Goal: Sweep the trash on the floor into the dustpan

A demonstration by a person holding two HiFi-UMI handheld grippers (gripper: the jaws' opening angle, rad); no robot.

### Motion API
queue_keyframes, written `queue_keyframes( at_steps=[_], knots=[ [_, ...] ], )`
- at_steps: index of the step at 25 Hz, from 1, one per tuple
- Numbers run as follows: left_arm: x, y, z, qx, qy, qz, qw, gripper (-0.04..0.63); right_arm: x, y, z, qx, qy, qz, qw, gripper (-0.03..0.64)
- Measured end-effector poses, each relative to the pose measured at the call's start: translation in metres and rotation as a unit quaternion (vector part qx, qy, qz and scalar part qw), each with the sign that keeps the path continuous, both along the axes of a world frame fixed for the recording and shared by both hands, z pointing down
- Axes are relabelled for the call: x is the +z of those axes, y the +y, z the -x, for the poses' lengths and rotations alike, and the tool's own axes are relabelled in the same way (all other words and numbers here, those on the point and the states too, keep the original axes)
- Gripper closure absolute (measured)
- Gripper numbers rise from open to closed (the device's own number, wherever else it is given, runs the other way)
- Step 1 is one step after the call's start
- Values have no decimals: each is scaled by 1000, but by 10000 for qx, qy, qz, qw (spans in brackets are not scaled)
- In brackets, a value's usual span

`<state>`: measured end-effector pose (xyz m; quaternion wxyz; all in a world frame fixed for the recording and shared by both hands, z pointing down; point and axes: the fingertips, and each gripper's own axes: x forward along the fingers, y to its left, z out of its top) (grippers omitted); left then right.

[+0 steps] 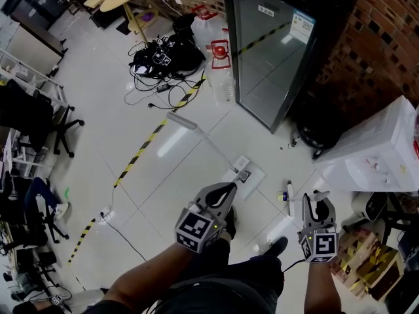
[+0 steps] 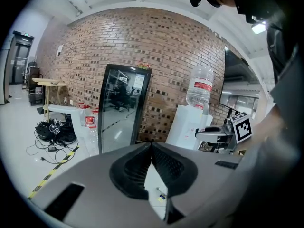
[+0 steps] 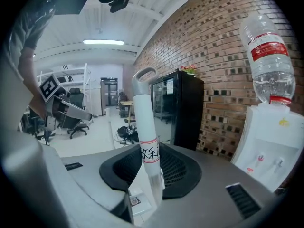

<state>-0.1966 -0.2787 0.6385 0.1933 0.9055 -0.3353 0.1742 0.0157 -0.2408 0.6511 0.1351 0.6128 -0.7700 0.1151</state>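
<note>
In the right gripper view a white handle (image 3: pixel 145 122) with a loop on top and a red-striped label stands upright between the jaws of my right gripper (image 3: pixel 152 148), which is shut on it. From the head view that gripper (image 1: pixel 318 198) is at the lower right, with a thin white rod (image 1: pixel 289 198) just left of it. Small yellow-blue trash (image 1: pixel 282 195) lies on the tiles. A white dustpan (image 1: pixel 247 175) with a square marker rests on the floor, its long handle (image 1: pixel 196 133) running up-left. My left gripper (image 1: pixel 229 188) is shut and empty, near the dustpan.
A black glass-door fridge (image 1: pixel 275 44) and a brick wall stand ahead. A white water dispenser (image 1: pixel 376 149) is at the right, cardboard boxes (image 1: pixel 366 260) below it. Tangled cables (image 1: pixel 163 61), yellow-black floor tape (image 1: pixel 141 152) and office chairs (image 1: pixel 39 116) are on the left.
</note>
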Motion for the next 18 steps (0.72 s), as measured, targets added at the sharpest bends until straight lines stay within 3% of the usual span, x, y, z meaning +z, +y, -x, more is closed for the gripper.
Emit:
queue_keyframes(
  at_steps=[5, 11, 18],
  knots=[
    [-7, -4, 17, -46, 119, -15, 9999, 584, -8, -11, 15, 335, -97, -1, 9994, 486],
    [-9, -8, 37, 14, 195, 2, 9998, 584, -14, -11, 13, 1103, -327, -9, 9934, 485],
    [-13, -5, 27, 409, 465, 19, 9981, 584, -18, -10, 17, 939, -502, -30, 9943, 483]
  ],
)
